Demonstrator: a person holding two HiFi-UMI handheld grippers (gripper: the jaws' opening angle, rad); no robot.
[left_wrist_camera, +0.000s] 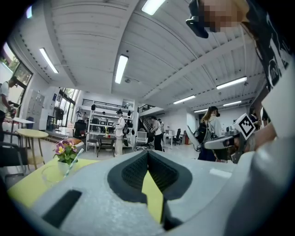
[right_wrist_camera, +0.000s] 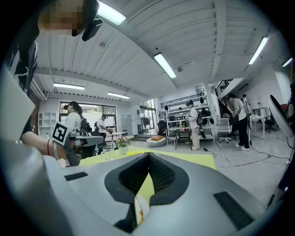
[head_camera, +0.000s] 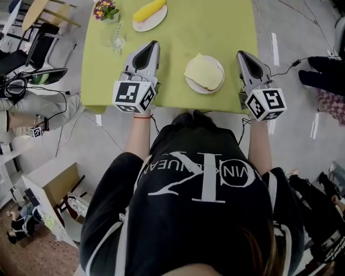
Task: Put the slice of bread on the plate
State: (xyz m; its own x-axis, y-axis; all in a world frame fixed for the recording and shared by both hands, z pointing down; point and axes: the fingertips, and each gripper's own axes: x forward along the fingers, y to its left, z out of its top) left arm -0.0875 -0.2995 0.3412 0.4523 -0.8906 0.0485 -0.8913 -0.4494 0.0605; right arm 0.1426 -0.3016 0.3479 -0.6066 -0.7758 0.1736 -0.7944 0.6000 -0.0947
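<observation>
The green table (head_camera: 229, 32) bears a near plate (head_camera: 193, 86), a far plate (head_camera: 154, 25) (both loaded), a glass (head_camera: 118, 42) and flowers (head_camera: 105, 9).

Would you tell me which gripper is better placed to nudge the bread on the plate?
Probably right: the right gripper sits nearer the plate with the bread than the left gripper; both are shut, empty.

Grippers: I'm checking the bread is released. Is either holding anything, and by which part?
Nothing: left gripper and right gripper are shut, empty; the bread lies on the plate.

Pale bread slice (head_camera: 205, 71) flat on white plate (head_camera: 190, 82)
</observation>
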